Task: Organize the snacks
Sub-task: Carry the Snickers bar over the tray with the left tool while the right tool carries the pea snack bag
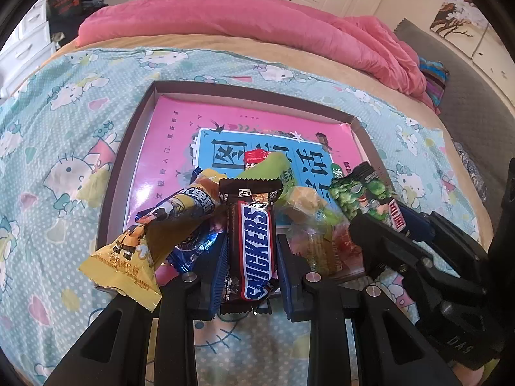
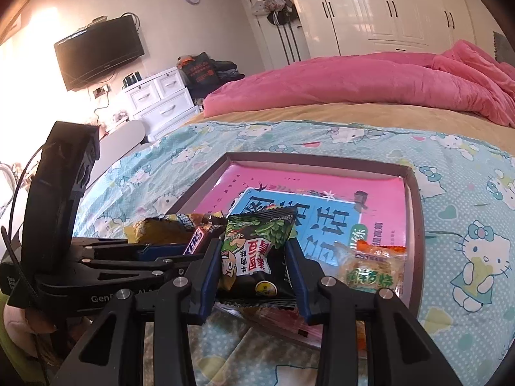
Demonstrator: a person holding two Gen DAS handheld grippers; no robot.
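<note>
My left gripper [image 1: 252, 251] is shut on a brown Snickers bar [image 1: 256, 241], held upright above the near edge of a shallow box [image 1: 135, 148] lined with a pink and blue sheet. A yellow snack packet [image 1: 141, 241] leans against the bar's left side. My right gripper [image 2: 254, 260] is shut on a black and green pea packet [image 2: 257, 251], just right of the left gripper. The same pea packet [image 1: 367, 199] and the right gripper [image 1: 396, 225] show at the right of the left wrist view. Loose snacks lie in the box's near end, among them a clear-wrapped orange and green one [image 2: 370, 270].
The box rests on a bed with a light blue cat-print sheet [image 1: 64, 122]. A pink quilt [image 1: 257, 29] is heaped at the far side. White drawers [image 2: 161, 99], a wall television [image 2: 99, 51] and white wardrobes [image 2: 386, 6] stand beyond the bed.
</note>
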